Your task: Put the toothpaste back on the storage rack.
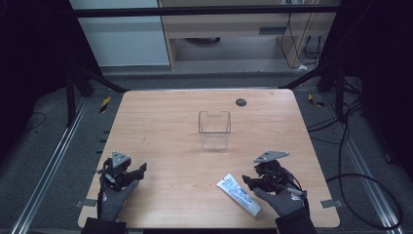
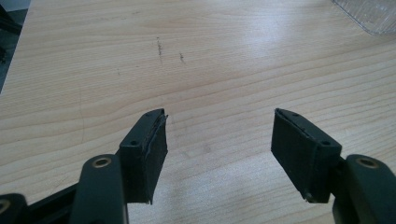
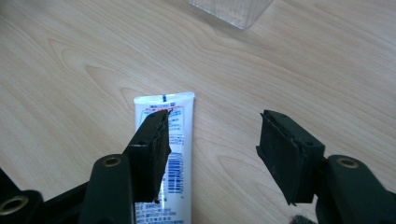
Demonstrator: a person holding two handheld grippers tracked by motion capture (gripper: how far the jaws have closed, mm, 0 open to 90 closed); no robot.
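While both grippers rest wide open and empty, the right gripper (image 1: 249, 182) sits beside the white tube (image 3: 164, 140), seemingly ready to grasp it for the clear container (image 1: 214, 129).

Grey carpet floor (image 1: 44, 146), black cables (image 1: 360, 180), pale cabinet (image 1: 234, 29) behind

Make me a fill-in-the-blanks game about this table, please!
1. The clear plastic container stands upright and is ____ inside.
2. The white tube lies flat beside the ____ gripper.
3. The left gripper has its jaws ____, with bare wooden table between them.

Missing words: empty; right; open
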